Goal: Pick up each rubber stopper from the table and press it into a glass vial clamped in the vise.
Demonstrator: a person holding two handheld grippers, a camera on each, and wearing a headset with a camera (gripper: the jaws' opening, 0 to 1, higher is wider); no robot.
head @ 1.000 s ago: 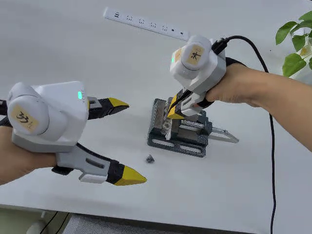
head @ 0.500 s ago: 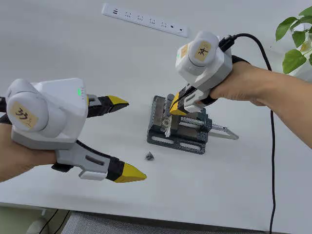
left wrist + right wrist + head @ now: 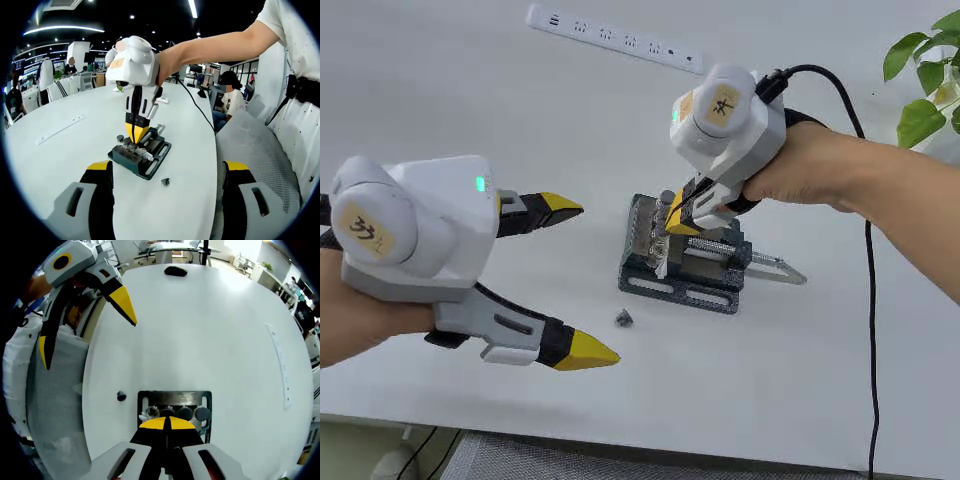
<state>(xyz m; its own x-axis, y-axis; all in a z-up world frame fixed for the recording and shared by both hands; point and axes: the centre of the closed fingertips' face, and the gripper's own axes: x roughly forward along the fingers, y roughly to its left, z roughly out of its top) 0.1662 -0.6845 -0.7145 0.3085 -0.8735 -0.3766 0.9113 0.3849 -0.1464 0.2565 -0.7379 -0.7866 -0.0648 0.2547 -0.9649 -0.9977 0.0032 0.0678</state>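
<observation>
The vise (image 3: 680,265) on the white surface (image 3: 520,120) clamps a row of glass vials (image 3: 150,415). They stand upright, and several are capped with dark stoppers (image 3: 185,413). One loose rubber stopper (image 3: 624,319) lies on the surface just in front of the vise; its orientation is too small to tell. The right hand-held gripper (image 3: 672,222) points steeply down over the vials, jaws closed together with nothing visible between them; contact with a vial cannot be told. The left hand-held gripper (image 3: 600,282) hovers wide open, empty, well apart from the vise.
</observation>
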